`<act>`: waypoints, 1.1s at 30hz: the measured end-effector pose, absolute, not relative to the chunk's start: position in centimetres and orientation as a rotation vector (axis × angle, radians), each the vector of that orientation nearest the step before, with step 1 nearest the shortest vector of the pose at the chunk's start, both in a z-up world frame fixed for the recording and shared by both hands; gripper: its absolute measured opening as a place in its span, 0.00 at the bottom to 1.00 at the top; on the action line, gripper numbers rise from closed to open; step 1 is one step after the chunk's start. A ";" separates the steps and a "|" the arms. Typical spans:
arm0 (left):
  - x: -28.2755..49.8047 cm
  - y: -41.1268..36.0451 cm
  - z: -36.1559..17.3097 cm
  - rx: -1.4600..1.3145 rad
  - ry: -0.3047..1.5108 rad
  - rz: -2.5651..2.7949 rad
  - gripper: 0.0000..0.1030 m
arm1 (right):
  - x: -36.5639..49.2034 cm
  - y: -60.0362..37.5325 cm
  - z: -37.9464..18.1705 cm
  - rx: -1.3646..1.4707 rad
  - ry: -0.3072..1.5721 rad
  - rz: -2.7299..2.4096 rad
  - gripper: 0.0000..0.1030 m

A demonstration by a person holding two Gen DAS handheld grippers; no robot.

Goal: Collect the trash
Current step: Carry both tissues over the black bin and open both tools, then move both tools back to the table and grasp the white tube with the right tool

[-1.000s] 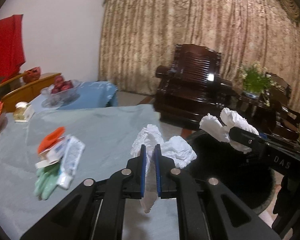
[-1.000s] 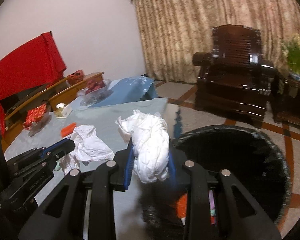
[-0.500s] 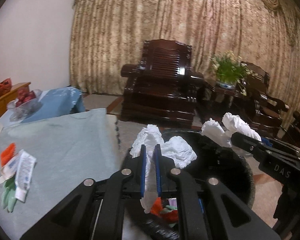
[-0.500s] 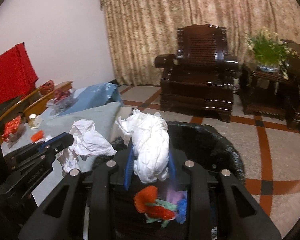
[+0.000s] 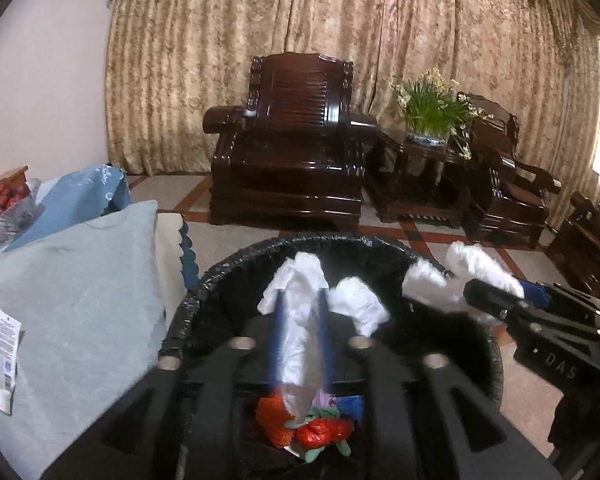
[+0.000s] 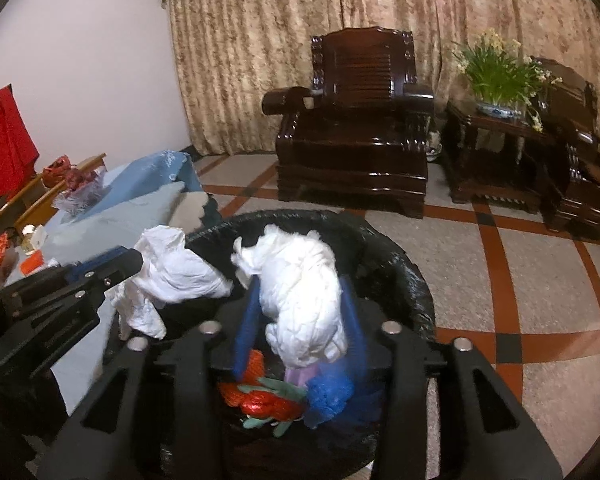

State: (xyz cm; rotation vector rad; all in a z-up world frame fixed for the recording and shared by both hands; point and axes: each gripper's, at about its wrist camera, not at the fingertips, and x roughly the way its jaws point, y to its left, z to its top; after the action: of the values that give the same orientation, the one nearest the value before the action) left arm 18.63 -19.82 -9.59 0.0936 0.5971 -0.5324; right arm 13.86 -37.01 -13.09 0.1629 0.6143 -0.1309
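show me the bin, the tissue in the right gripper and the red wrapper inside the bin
bin [image 6: 412, 276]: right wrist view, on the far right rim of its black liner
tissue in the right gripper [image 6: 300, 284]: right wrist view, middle of the wad
red wrapper [image 5: 320, 432]: left wrist view, middle of it, on the bin's bottom

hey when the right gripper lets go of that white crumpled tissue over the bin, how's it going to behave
The white tissue wad looks crumpled and limp, so it is probably very light and should drop softly into the black-lined bin. Its folds drape over the right gripper pads, so it might cling briefly.
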 end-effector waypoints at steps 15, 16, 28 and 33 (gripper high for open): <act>17.7 -13.7 -8.4 0.074 0.529 -0.433 0.85 | 14.3 -34.3 -12.7 0.145 0.584 -0.108 0.93; 17.6 -12.7 -8.2 0.068 0.525 -0.417 0.85 | 14.5 -33.8 -12.6 0.144 0.582 -0.097 0.93; 16.9 1.5 -7.2 0.039 0.490 -0.127 0.85 | 18.1 -24.1 -10.5 0.095 0.562 0.104 0.93; 16.0 7.3 -7.9 0.036 0.498 -0.011 0.85 | 19.9 -17.6 -10.4 0.063 0.568 0.221 0.93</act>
State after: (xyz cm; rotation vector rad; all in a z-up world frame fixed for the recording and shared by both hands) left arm 16.02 7.33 -7.91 0.0363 0.4978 -0.0107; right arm 19.90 -17.63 -10.39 0.0625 0.5679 0.2210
